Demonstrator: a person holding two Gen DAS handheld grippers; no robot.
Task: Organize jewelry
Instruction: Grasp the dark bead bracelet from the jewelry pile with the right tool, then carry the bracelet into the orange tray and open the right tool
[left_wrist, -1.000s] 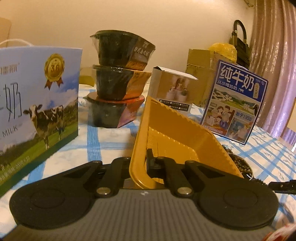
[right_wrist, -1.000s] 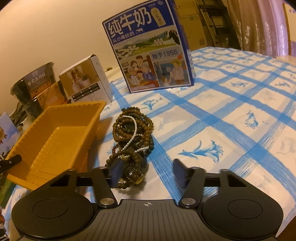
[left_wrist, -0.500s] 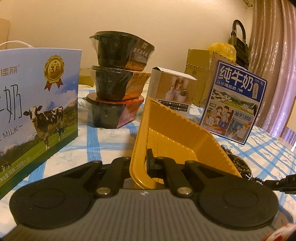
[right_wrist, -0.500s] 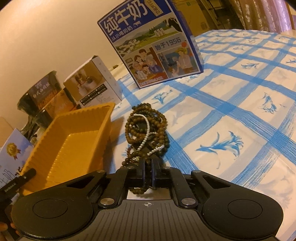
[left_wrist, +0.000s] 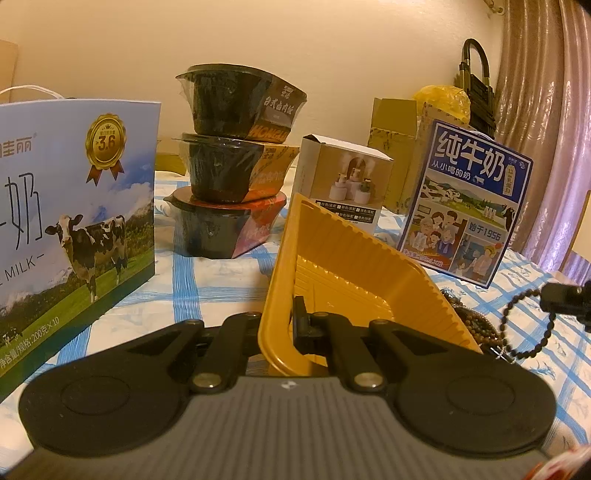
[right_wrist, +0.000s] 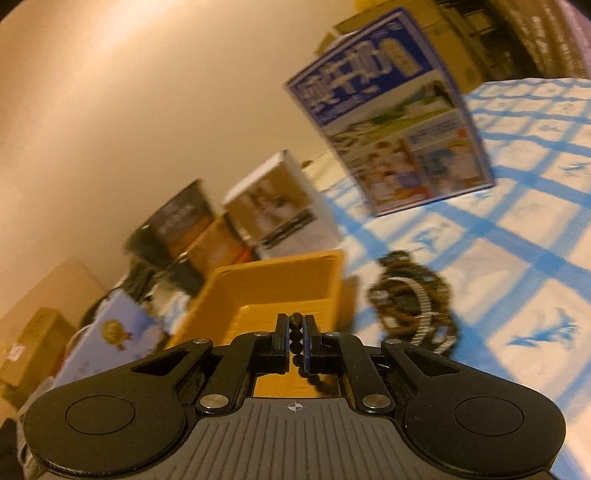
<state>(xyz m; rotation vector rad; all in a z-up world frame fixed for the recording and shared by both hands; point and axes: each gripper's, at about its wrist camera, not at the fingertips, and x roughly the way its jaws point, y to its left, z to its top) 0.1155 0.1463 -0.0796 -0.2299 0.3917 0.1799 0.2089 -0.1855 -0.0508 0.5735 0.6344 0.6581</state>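
Observation:
My left gripper (left_wrist: 284, 328) is shut on the near rim of a yellow plastic tray (left_wrist: 354, 273) and holds it tilted up on the table. My right gripper (right_wrist: 295, 332) is shut on a dark bead bracelet (right_wrist: 295, 338), lifted above the tray (right_wrist: 280, 291). In the left wrist view the right gripper (left_wrist: 565, 299) shows at the right edge with the bracelet (left_wrist: 517, 332) hanging from it. A pile of brown bead necklaces with a silver chain (right_wrist: 413, 306) lies on the cloth right of the tray; its edge shows in the left wrist view (left_wrist: 476, 325).
A blue-checked tablecloth (right_wrist: 517, 258) covers the table. A blue milk carton box (left_wrist: 465, 206), a small white box (left_wrist: 343, 184), three stacked black bowls (left_wrist: 232, 162) and a large milk bag (left_wrist: 74, 206) stand behind and left of the tray.
My right gripper closed on the dark bead bracelet, lifted it off the pile and swung left over the tray. My left gripper kept its hold on the tray.

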